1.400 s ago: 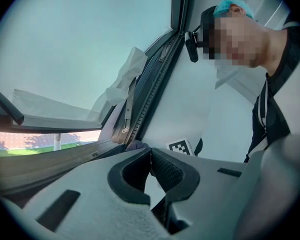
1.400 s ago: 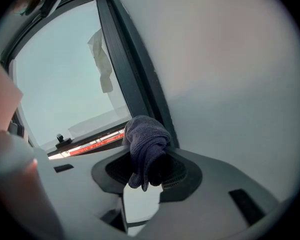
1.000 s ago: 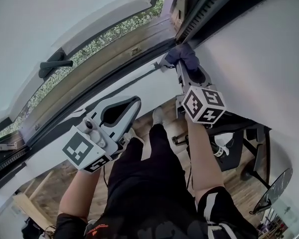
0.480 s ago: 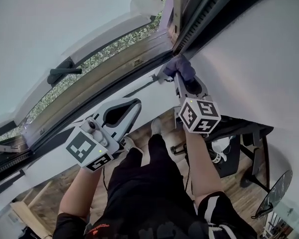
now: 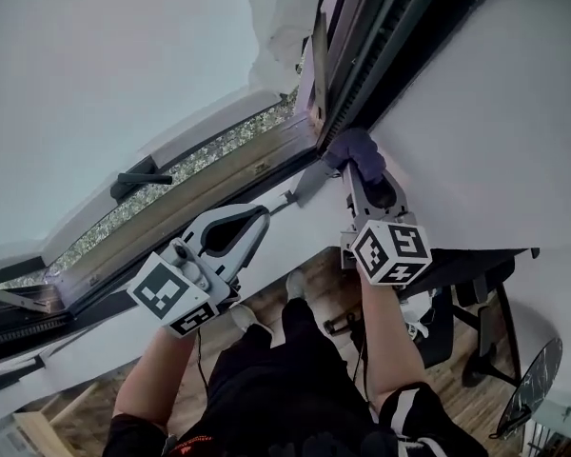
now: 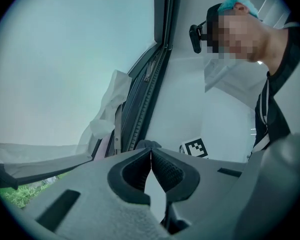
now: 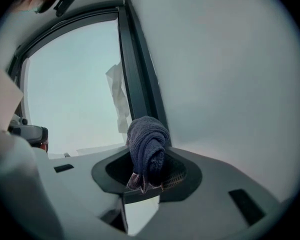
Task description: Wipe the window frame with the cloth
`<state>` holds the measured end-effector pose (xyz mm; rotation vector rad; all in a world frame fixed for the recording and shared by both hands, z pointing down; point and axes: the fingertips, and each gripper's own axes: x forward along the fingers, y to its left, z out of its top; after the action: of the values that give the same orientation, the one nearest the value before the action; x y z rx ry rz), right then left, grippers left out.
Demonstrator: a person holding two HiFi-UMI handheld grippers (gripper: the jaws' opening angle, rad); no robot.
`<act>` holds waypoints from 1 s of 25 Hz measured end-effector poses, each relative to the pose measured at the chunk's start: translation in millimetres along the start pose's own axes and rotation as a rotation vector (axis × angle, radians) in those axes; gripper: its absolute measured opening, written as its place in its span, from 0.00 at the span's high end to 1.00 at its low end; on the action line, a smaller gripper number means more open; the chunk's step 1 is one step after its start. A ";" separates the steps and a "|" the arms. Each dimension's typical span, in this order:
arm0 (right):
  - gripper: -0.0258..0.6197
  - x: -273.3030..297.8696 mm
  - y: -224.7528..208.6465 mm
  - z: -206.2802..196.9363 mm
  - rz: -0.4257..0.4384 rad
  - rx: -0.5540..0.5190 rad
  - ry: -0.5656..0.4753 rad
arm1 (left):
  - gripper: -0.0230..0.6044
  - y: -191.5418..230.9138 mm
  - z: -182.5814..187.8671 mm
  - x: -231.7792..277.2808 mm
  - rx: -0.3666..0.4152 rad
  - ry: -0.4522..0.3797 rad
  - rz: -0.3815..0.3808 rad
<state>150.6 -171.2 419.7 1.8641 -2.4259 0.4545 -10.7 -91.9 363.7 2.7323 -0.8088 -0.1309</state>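
Observation:
A dark blue-purple cloth (image 5: 354,149) is bunched between the jaws of my right gripper (image 5: 360,165), which is shut on it. In the head view the cloth presses against the foot of the dark vertical window frame (image 5: 362,55), where it meets the sill. The right gripper view shows the same rolled cloth (image 7: 147,151) standing out of the jaws, with the dark frame (image 7: 137,79) running up behind it. My left gripper (image 5: 255,219) hangs below the sill, jaws shut on nothing. In the left gripper view its pads (image 6: 151,166) meet, and the frame (image 6: 157,79) rises beyond.
The opened sash with a black handle (image 5: 141,181) lies to the left, greenery showing beyond its lower edge. A white wall (image 5: 495,131) borders the frame on the right. Below are a wooden floor, a dark desk (image 5: 476,255) and my legs. White wrapping (image 5: 276,17) clings near the frame.
The head view has tilted upward, so the frame and sill sit lower in it. My right gripper with the cloth stays at the frame's corner; my left gripper has drifted slightly down-left.

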 end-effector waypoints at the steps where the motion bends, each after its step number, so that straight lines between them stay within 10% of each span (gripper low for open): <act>1: 0.76 -1.9 1.6 12.0 0.002 -0.007 -0.022 | 0.93 -1.0 6.2 0.7 0.011 -0.008 -0.004; 25: 0.76 -57.3 72.0 299.2 0.076 -0.232 -0.489 | 0.93 -39.9 157.9 14.1 0.256 -0.214 -0.070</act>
<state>139.3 -178.6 107.0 1.9627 -2.6935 -0.3126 -4.5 -106.7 201.1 3.0271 -0.8371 -0.3631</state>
